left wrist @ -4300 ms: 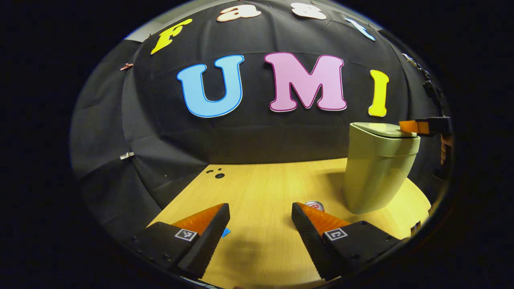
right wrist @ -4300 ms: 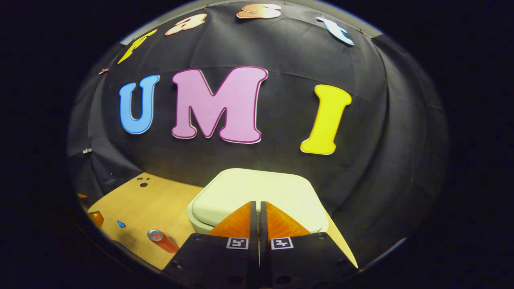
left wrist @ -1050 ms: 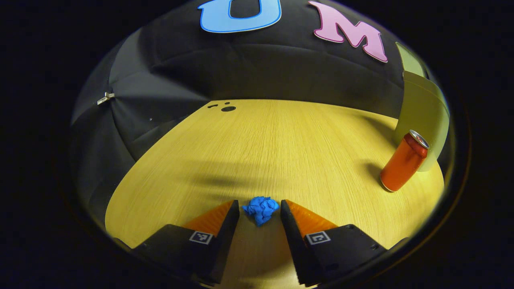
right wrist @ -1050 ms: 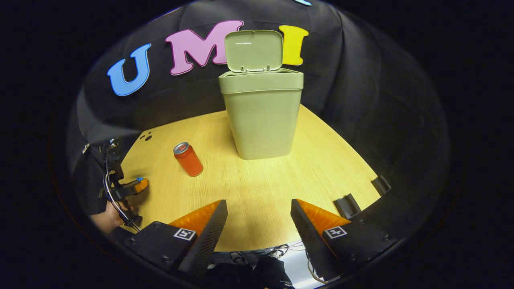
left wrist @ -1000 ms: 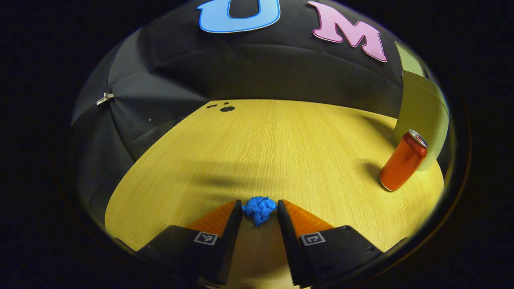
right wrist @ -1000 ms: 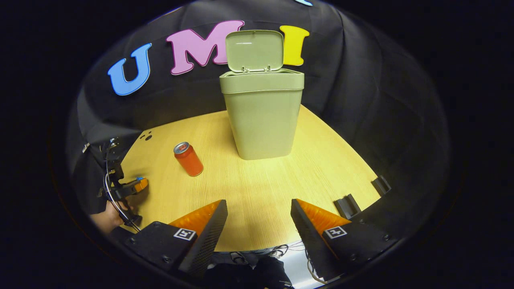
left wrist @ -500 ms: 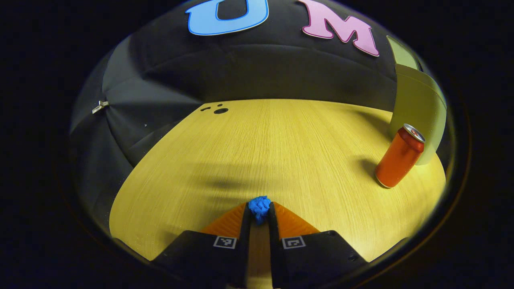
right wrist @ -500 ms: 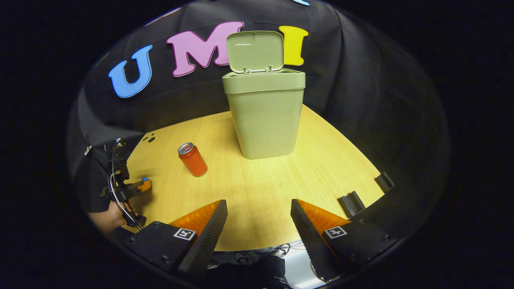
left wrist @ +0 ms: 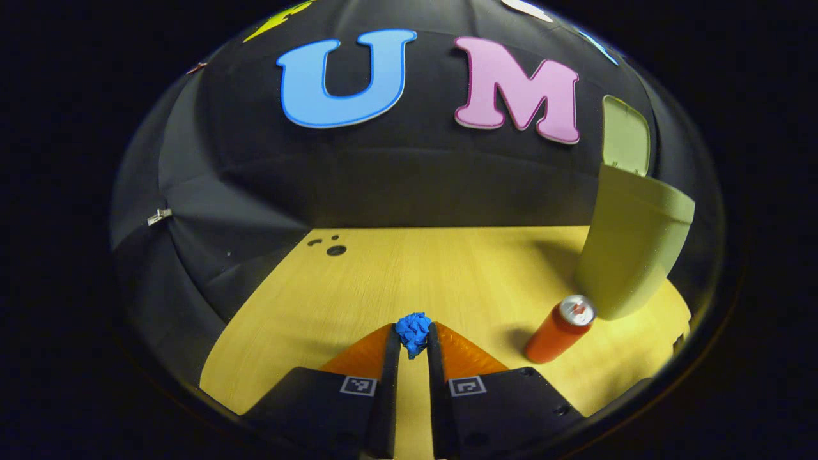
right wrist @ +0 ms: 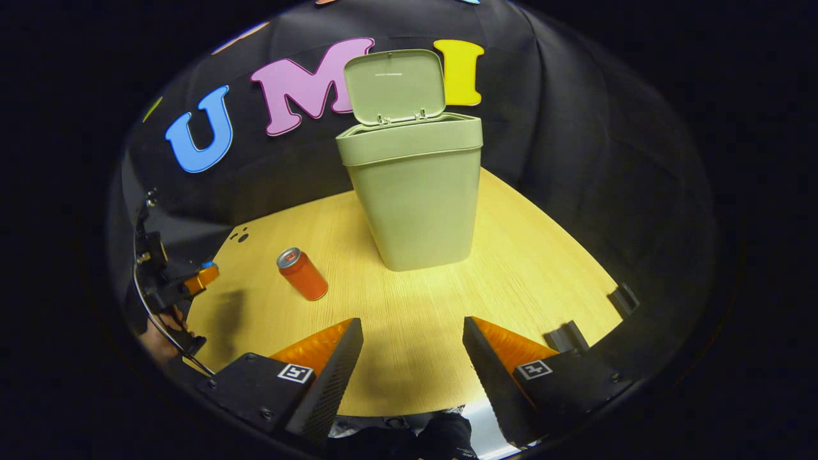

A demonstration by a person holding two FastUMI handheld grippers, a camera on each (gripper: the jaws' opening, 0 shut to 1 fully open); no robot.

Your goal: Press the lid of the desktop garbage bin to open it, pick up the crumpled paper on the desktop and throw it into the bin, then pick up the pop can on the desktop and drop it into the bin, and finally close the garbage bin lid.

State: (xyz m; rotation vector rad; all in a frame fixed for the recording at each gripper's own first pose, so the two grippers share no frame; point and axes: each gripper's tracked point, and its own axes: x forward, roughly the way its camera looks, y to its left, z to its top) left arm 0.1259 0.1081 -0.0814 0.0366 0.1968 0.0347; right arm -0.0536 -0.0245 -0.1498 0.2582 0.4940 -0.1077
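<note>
Left tongs are clenched on the blue paper ball, now raised off the counter; pickup is done, transfer pending. Can and bin sit ahead-right, lid up.

Right tongs stay released, bin straight ahead. No label is legible.

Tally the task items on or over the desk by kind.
Pale green plastic bin, lid up: 1
Orange pop can, standing: 1
Blue crumpled paper ball, held in left gripper fingers: 1
Total: 3
</note>
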